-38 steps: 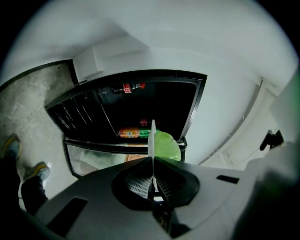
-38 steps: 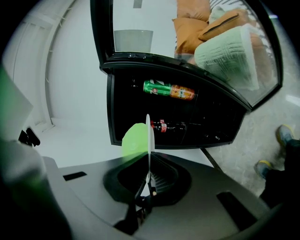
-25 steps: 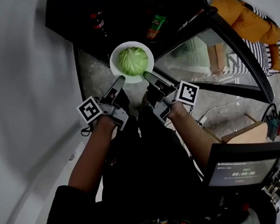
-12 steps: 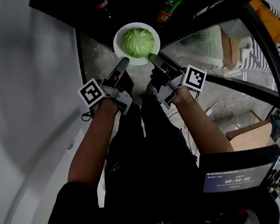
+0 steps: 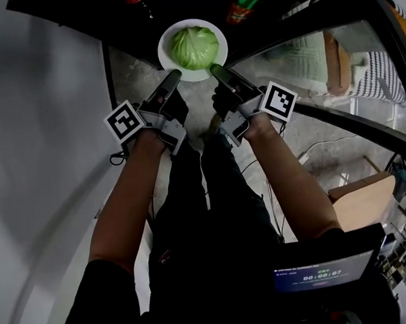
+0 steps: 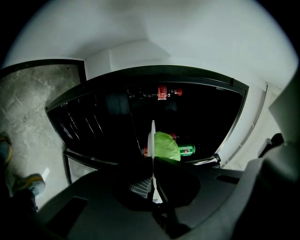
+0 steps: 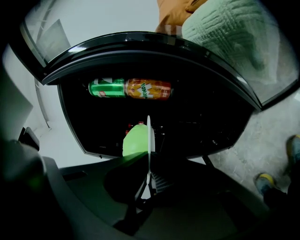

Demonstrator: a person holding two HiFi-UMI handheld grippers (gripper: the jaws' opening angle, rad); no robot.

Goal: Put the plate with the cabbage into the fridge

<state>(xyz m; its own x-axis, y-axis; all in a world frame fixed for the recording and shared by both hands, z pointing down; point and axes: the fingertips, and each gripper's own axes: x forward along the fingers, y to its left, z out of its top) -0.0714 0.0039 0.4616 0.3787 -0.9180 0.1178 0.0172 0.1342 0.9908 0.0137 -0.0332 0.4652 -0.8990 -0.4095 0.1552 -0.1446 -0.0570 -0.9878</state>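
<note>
Two grips on the plate [image 5: 166, 51]: left gripper [image 5: 172, 76] was clamped on its near-left rim, right gripper [image 5: 214, 68] on its near-right rim. Cabbage [image 5: 195, 46] sat at the plate's centre. Plate hung in the air at the open fridge's [image 5: 74, 11] dark mouth; bottles [image 7: 149, 89] lay inside.

Head view: from high above, steeply down toward the fridge [image 5: 178, 0] mouth. Left and right gripper views: low and close, along the jaws, straight into it from opposite sides. Shared by all 3: plate [image 5: 195, 74], cabbage [image 5: 195, 47].
</note>
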